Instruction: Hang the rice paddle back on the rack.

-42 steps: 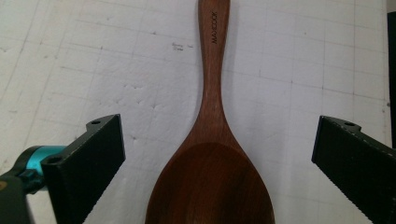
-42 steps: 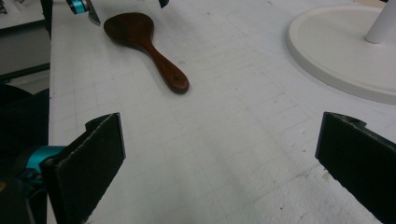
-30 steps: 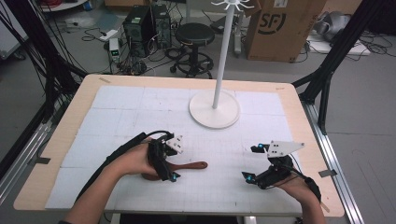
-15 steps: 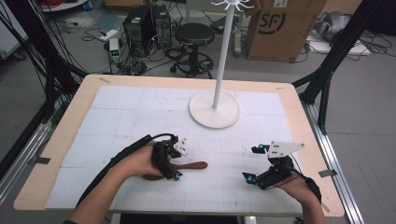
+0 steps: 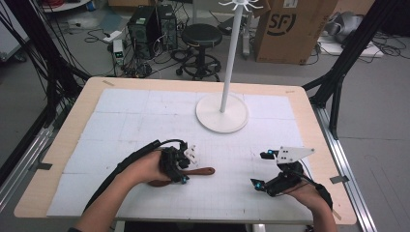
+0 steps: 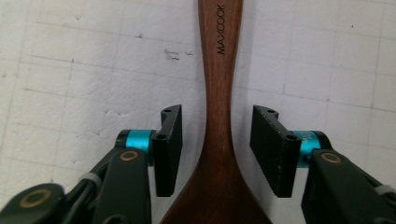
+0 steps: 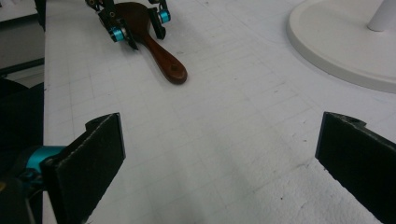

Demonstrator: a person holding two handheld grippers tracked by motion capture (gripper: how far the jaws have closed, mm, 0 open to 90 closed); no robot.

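Note:
A brown wooden spoon (image 5: 202, 171) lies flat on the white gridded mat (image 5: 145, 121), handle pointing right. My left gripper (image 5: 181, 169) straddles it where the bowl narrows into the handle. In the left gripper view the spoon (image 6: 219, 93) runs up between the pads (image 6: 169, 140), with a narrow gap on each side. The jaws have just been closing around it and stand open, not pressing. My right gripper (image 5: 259, 169) rests at the front right, open wide with nothing between its pads (image 7: 93, 154). From there I see the spoon (image 7: 159, 53) and the left gripper (image 7: 136, 23) farther off.
A white coat stand with a round base (image 5: 222, 112) rises from the back middle of the mat; its base (image 7: 336, 42) lies to the right in the right gripper view. The wooden table edge (image 5: 309, 121) frames the mat. A stool, boxes and cables sit on the floor behind.
The left gripper's jaws have drawn in around the spoon's neck, and the hand shifted slightly. The spoon and the right gripper have stayed where they were.

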